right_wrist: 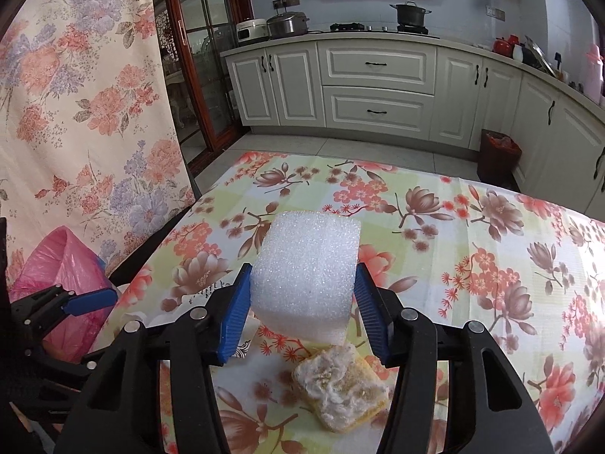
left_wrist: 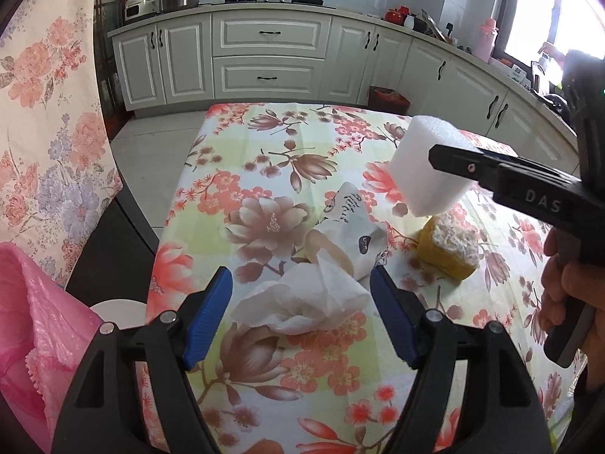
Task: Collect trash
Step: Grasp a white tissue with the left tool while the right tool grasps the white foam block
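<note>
Letters "DAS" stand in pale print on the black body of the right gripper [left_wrist: 450, 159], seen from the left wrist camera. The crumpled white wrapper [left_wrist: 355, 227] carries dark script writing, too small to read.

Under everything lies a floral tablecloth [left_wrist: 264, 174] with pink and brown flowers on a pale green and white ground. Behind the table is a tiled floor, white kitchen cabinets [right_wrist: 378, 83] with dark handles, and a counter with a rice cooker [right_wrist: 251, 30], a steel pressure cooker [right_wrist: 287, 24] and a dark pot [right_wrist: 410, 13] on the stove. A flowered curtain [right_wrist: 75, 94] hangs at the left. A dark bin [right_wrist: 499, 159] stands on the floor at the far right, and a pink plastic bag [right_wrist: 64, 265] sits at the near left beside the table.

The right gripper clamps a white foam block [right_wrist: 306, 276] between its blue pads and holds it above the table, over a dirty yellow sponge [right_wrist: 344, 389]. The left gripper [left_wrist: 302, 306] is spread wide, its fingers on either side of a crumpled white tissue [left_wrist: 302, 302] that lies on the cloth just in front of the wrapper; I cannot tell if they touch it.
</note>
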A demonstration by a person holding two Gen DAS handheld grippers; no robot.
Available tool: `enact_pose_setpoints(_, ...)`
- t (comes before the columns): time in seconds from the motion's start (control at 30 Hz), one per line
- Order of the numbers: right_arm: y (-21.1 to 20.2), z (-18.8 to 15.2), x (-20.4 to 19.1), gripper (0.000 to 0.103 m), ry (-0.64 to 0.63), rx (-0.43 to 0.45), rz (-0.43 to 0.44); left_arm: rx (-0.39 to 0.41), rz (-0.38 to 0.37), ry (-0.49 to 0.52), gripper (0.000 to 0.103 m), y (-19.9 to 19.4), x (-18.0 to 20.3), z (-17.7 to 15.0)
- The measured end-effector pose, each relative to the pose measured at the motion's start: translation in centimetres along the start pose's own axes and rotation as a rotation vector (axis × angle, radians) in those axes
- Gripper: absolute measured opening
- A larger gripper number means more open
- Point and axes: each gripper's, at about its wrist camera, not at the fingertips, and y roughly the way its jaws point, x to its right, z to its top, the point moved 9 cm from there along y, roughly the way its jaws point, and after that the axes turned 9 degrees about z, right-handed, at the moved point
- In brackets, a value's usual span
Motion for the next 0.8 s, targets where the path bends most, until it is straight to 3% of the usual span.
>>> enact_pose_setpoints(0.33,-2.6,-0.4,0.0,0.051,0.006,0.031,0.0,-0.046,-0.006,0.02,0.073,2.2,0.6,-1.1)
enact_pose_setpoints(0.5,-3.1,-1.1,-0.1,0.051,0.014,0.033,0.003,-0.073,-0.005,0.038,0.039,2.8,1.0,-1.7)
enact_pose_setpoints(0.67,-3.2,-2.3,-0.1,0.051,0.023,0.024,-0.002,-0.069,-0.006,0.04,0.025,2.0,0.7,-2.1)
enact_pose_setpoints(0.8,-3.3,-3.0,-0.4,0.051,0.025,0.017,-0.001,-0.059,-0.009,0.032,0.023,1.2,0.4,-2.4)
